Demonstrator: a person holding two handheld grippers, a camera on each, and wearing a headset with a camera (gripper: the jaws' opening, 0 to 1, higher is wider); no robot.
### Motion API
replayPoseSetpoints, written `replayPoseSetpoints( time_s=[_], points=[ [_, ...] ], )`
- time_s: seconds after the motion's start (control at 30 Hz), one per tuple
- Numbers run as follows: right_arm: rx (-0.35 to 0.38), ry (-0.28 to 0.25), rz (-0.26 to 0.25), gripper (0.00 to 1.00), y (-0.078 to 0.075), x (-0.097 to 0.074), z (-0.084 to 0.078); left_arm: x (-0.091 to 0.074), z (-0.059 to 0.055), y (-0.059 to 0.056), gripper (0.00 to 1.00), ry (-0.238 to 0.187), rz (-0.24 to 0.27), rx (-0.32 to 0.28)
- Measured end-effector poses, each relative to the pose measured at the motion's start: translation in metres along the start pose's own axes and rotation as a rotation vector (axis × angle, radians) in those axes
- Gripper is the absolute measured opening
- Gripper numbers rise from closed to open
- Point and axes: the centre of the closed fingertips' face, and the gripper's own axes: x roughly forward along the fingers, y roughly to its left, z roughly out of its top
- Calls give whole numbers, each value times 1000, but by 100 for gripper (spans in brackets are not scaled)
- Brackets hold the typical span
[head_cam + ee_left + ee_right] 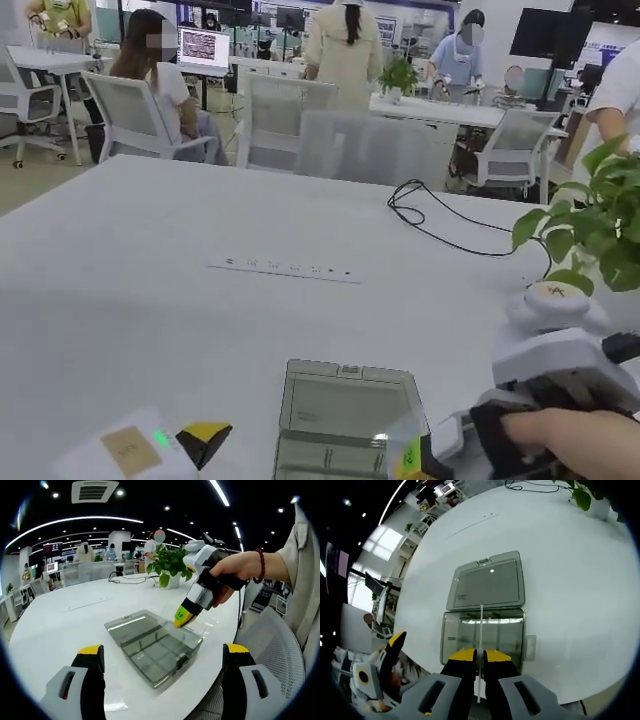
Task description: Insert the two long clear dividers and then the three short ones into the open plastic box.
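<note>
My right tongs [480, 656] clamped on clear divider [481, 625], seen edge-on, running across middle of open box [457, 635]. Can't tell if divider touches box floor. Lid [487, 585] flat behind box. My left tongs [162, 650] spread wide, gripping nothing, just before box. Box on white worktop [200, 300]; plant [600, 220] well beyond box.

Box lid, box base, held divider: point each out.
box lid [490, 582], right gripper view, centre of panel.
box base [460, 635], right gripper view, floor left of divider.
divider [481, 625], right gripper view, thin edge ahead of jaws.
</note>
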Motion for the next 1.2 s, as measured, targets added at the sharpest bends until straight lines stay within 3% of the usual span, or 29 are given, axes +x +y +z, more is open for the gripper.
replayPoseSetpoints(
  time_s=[0.23, 0.73, 1.0, 1.07, 1.2],
  points=[
    [-14, 37, -24, 6, -7, 8, -2, 3, 3, 1, 100, -4, -4, 0],
    [68, 91, -16, 6, -16, 23, -4, 4, 3, 3, 98, -10, -10, -22],
    [107, 99, -5, 6, -18, 29, -5, 2, 6, 8, 97, -15, -1, -27],
    [95, 106, -29, 6, -22, 29, -6, 2, 6, 9, 97, -16, 0, -27],
    [97, 106, -23, 6, -21, 29, -5, 2, 6, 9, 97, -13, 0, -23]
  ],
)
